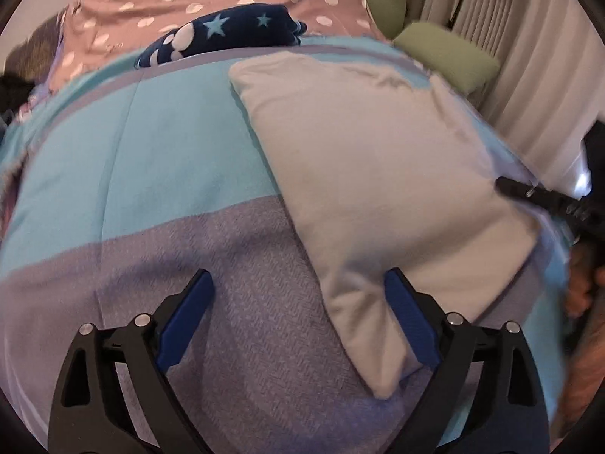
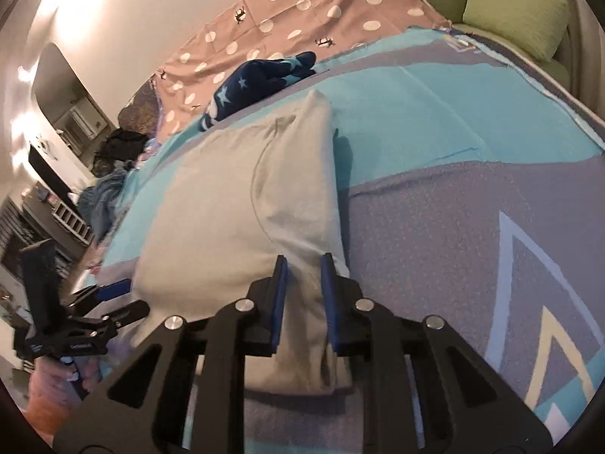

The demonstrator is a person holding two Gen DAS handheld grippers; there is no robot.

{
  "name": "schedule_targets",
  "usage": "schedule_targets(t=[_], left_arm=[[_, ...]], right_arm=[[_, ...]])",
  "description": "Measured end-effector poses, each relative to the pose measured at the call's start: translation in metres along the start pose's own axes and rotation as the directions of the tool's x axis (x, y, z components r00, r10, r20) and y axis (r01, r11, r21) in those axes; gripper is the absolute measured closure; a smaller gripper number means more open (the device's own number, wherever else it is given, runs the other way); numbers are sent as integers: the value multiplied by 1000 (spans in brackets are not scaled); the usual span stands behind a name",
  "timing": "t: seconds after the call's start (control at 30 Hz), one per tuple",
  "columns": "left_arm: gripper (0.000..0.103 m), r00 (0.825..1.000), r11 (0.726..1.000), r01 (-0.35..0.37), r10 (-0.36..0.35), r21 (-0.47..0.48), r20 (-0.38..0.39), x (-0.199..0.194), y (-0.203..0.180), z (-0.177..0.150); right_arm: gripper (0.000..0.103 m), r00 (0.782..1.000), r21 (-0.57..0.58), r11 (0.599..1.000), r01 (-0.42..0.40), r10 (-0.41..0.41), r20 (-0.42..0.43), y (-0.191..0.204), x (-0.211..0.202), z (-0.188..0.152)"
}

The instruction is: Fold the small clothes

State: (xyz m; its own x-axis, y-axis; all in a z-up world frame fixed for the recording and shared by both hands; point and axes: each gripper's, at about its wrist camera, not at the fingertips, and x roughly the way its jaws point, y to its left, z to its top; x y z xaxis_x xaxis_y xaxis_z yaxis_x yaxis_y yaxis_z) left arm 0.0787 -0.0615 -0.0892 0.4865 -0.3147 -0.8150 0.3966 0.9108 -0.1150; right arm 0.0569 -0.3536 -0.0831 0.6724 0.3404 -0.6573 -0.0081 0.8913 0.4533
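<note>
At six o'clock in your right wrist view, your right gripper (image 2: 303,265) is pinched narrow on the near edge of the pale grey, soft cotton garment (image 2: 242,204), pinning that side. Your left gripper (image 1: 298,283) gapes wide with nothing between its pads, one pad just beside the garment's opposite corner, seemingly ready to take it. The garment lies partly folded on the turquoise-and-lilac woven bedspread (image 1: 151,143). Farther off, at twelve o'clock, sits a navy star-printed bundle (image 1: 227,30).
</note>
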Motion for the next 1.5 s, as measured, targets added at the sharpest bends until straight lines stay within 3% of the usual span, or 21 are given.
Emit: schedule_targets(t=[0.13,0.33,0.4,0.5,0.57,0.63,0.7,0.73,0.77,0.9,0.97,1.0,1.03,1.1,1.2,1.3,1.37,1.47,1.5], left_arm=[[10,1000,999,-1,0,33,20,-12,5,10],[10,997,998,18,-14,-55,77,-2,37,66],[10,997,995,32,-25,-89,80,11,48,90],[10,997,996,19,-12,-93,77,30,56,116],[12,997,996,22,-15,-86,74,44,59,134],[22,998,996,44,-40,-77,56,60,59,151],[28,998,998,46,-44,-39,50,73,54,165],[29,998,999,39,-38,-16,53,78,52,170],[29,998,999,36,-36,-2,56,83,50,176],[31,990,994,107,-110,36,84,93,43,193],[54,985,985,158,-162,69,53,101,38,197],[83,985,983,168,-170,76,22,105,37,198],[93,984,981,179,-179,79,-12,110,36,197],[94,989,984,149,-150,103,8,106,35,192],[94,989,991,124,-128,55,69,92,45,188],[92,987,989,143,-144,29,74,98,52,190],[86,986,988,152,-153,22,65,100,52,188],[56,988,992,123,-123,6,97,83,53,186],[55,987,994,111,-111,6,115,76,53,183]], right_arm=[[61,999,-37,999,-23,24,31,5,-10,20],[53,998,-138,990,24,-17,53,20,9,70],[52,998,-160,985,57,-51,40,20,26,88],[46,999,-162,986,42,-42,4,15,48,107],[45,999,-151,988,23,-27,-23,11,63,117],[45,999,-139,990,32,-37,-35,5,73,124],[62,998,-122,992,18,-25,-54,-1,83,130],[81,998,-112,994,5,-12,-63,-3,87,131],[90,998,-96,995,-5,-1,-62,-7,89,133],[96,992,-50,991,-126,126,-3,-17,78,134],[96,979,-38,979,-198,200,38,-22,68,135],[96,970,-32,972,-234,236,59,-25,64,136],[96,964,-30,966,-255,257,71,-26,62,137],[96,957,-32,961,-275,276,89,-29,58,139],[96,988,-12,990,-141,141,60,-38,78,139],[88,999,35,998,-44,44,0,-49,100,131],[79,999,54,998,-32,31,21,-50,92,128],[77,996,11,1000,-17,16,89,-38,61,129],[77,994,-9,999,-43,44,101,-32,50,127]])
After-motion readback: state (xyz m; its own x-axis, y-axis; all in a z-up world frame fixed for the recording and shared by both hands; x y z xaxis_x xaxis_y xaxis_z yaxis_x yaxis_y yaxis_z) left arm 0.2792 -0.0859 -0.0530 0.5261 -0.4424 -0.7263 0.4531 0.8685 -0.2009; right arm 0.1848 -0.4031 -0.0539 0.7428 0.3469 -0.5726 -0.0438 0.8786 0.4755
